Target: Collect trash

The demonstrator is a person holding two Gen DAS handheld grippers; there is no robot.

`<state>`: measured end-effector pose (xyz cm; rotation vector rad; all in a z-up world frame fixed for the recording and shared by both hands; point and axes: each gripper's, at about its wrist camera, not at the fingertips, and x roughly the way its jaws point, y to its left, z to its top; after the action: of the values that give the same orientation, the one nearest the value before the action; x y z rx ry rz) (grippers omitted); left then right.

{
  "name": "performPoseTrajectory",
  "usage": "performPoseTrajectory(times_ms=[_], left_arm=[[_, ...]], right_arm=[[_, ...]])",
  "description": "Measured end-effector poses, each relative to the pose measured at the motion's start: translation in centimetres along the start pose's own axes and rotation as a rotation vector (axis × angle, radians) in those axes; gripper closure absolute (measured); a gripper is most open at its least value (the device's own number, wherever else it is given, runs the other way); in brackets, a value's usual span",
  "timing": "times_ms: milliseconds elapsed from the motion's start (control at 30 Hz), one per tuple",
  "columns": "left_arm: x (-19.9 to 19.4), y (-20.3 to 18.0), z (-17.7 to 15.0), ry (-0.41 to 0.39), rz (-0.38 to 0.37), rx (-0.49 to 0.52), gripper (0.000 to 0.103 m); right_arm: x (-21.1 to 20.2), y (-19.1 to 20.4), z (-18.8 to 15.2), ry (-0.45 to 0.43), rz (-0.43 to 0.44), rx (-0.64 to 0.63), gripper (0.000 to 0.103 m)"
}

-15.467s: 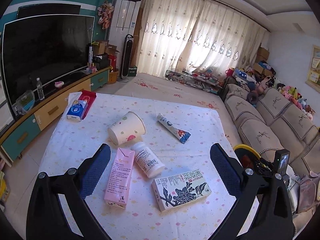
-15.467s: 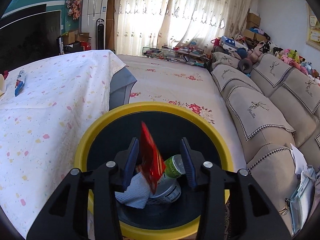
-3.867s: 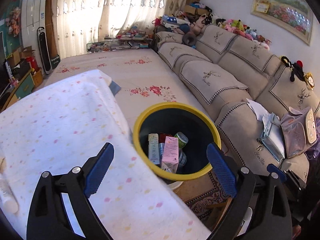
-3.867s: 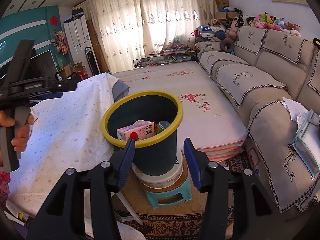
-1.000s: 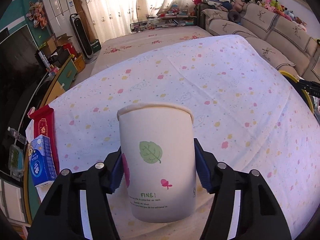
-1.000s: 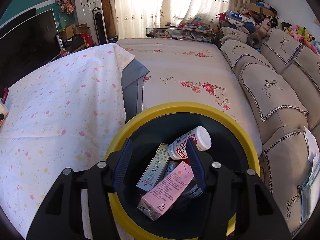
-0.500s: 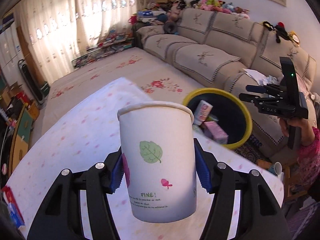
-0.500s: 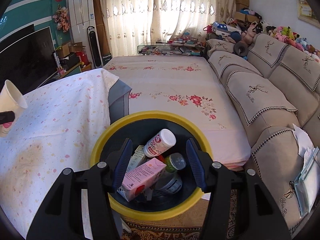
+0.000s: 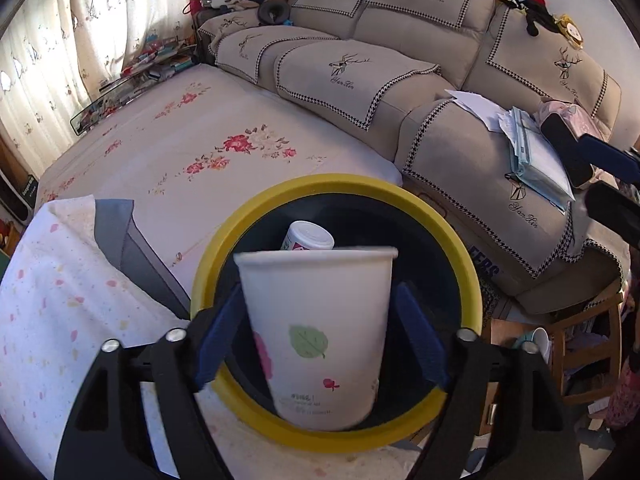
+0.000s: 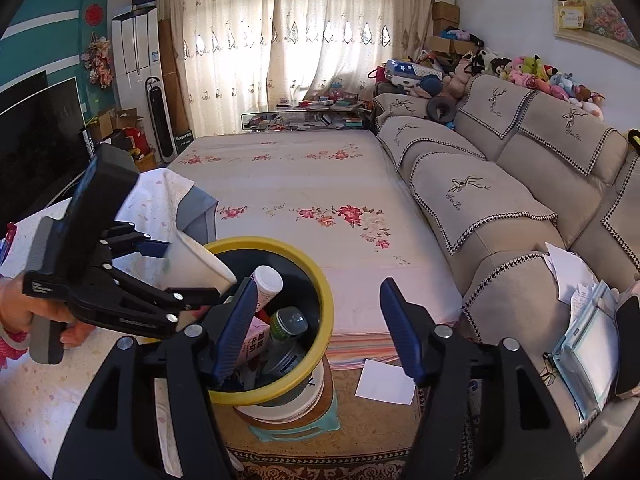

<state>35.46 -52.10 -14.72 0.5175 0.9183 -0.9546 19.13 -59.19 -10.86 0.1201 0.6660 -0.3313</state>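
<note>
The white paper cup with a green leaf print (image 9: 318, 334) hung over the mouth of the yellow-rimmed dark bin (image 9: 466, 264), between the blue pads of the left gripper (image 9: 320, 336), whose jaws had just been spreading and stood clear of its sides. A white-capped bottle (image 9: 310, 236) lay inside at twelve o'clock. The right gripper (image 10: 318, 330), at the bin's three o'clock, had just widened its jaws, empty. The spotted desk cloth (image 9: 52, 304) lay at nine o'clock.

Table (image 10: 80, 364) under white speckled cloth (image 9: 52, 320). Patterned floor rug (image 10: 360, 432) carries teal stool (image 10: 296, 432), white paper sheet (image 10: 386, 387).
</note>
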Motion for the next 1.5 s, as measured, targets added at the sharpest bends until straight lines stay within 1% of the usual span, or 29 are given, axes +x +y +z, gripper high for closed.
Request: performPoseTrajectory(times_ms=[33,100,167,233,300,333,400,467,567,700,767,867,967,1000,1100,1167,1300,1500], left_arm=[[0.4,0.0,0.0,-0.001,0.009,-0.015,0.010],[0.4,0.7,-0.7,0.008,0.012,-0.066,0.010],[-1.1,1.8,-1.6,-0.005,0.016,-0.129,0.010],[-4.2,2.7,-3.2,-0.060,0.055,-0.164,0.010],[-8.2,3.0,-5.4,-0.129,0.107,-0.184,0.008],[-10.3,3.1,-6.6,-0.162,0.129,-0.198,0.005],[-14.4,3.4,-9.6,-0.207,0.166,-0.240,0.005],[-18.1,3.4,-12.8,-0.248,0.203,-0.292,0.005],[-22.8,3.4,-17.9,-0.288,0.316,-0.357,0.005],[-28.9,3.9,-24.9,-0.323,0.490,-0.460,0.005],[-32.1,4.5,-28.6,-0.349,0.577,-0.545,0.005],[-36.4,4.9,-33.6,-0.404,0.670,-0.664,0.005],[-39.5,4.2,-37.4,-0.448,0.746,-0.724,0.005],[-40.3,3.8,-38.5,-0.459,0.757,-0.735,0.005],[-41.7,2.7,-40.8,-0.484,0.753,-0.754,0.005],[-42.1,2.0,-41.8,-0.493,0.752,-0.753,0.005],[-42.3,1.0,-42.4,-0.495,0.743,-0.749,0.005],[-42.4,0.4,-41.6,-0.502,0.750,-0.738,0.005]], right_arm=[[-0.1,0.0,0.0,-0.001,0.002,0.003,0.042],[-0.3,0.2,-0.1,-0.001,0.011,0.005,0.041],[-0.7,0.7,-0.4,0.000,0.026,0.000,0.041],[-1.0,1.4,-0.9,0.002,0.049,-0.009,0.038],[-1.6,2.4,-1.4,0.003,0.078,-0.021,0.037],[-1.8,3.0,-1.7,0.003,0.093,-0.027,0.035],[-2.4,4.6,-2.3,0.003,0.123,-0.040,0.032],[-3.0,6.1,-2.7,-0.006,0.149,-0.052,0.031],[-4.5,8.1,-3.1,-0.032,0.187,-0.068,0.026],[-7.3,10.0,-3.5,-0.078,0.218,-0.078,0.012],[-8.9,10.8,-3.9,-0.099,0.223,-0.085,0.010],[-11.2,12.0,-4.6,-0.123,0.219,-0.101,0.008],[-13.1,12.9,-5.1,-0.150,0.209,-0.114,0.007],[-13.6,13.2,-5.3,-0.155,0.212,-0.116,0.007],[-14.9,13.8,-5.8,-0.163,0.217,-0.119,0.007],[-15.5,14.1,-6.0,-0.164,0.218,-0.125,0.007],[-16.3,14.6,-6.5,-0.166,0.212,-0.137,0.007],[-16.6,14.6,-6.7,-0.175,0.219,-0.129,0.007]])
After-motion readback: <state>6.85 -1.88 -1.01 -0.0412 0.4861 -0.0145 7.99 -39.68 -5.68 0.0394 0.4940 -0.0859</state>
